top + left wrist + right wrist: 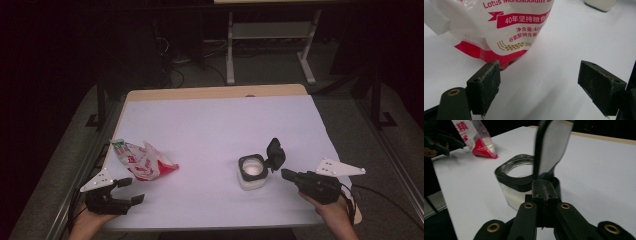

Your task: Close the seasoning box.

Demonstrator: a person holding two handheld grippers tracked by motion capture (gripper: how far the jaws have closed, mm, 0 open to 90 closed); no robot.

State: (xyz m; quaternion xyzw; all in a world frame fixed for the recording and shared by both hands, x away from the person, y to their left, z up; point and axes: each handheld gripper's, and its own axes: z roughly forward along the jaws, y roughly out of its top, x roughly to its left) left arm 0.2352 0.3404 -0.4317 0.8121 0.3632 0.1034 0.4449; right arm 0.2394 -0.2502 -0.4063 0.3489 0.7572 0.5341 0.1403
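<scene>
A red and white printed bag [142,160] lies at the left of the white table [215,125]. My left gripper [134,190] sits just in front of it, open and holding nothing; in the left gripper view the bag [506,27] lies just beyond the spread gripper [549,82]. A small clear square jar [251,172] with white contents stands right of centre, its black hinged lid [275,154] flipped up. My right gripper [284,173] is shut, its tip close to the jar's right side. In the right gripper view the shut gripper [544,186] points at the jar [516,180], below the raised lid [551,147].
The table's wooden far edge [215,92] borders a dark floor with a metal desk frame [270,45]. A cable [385,195] trails from the right gripper over the table's right side. The bag [477,142] shows far left in the right gripper view.
</scene>
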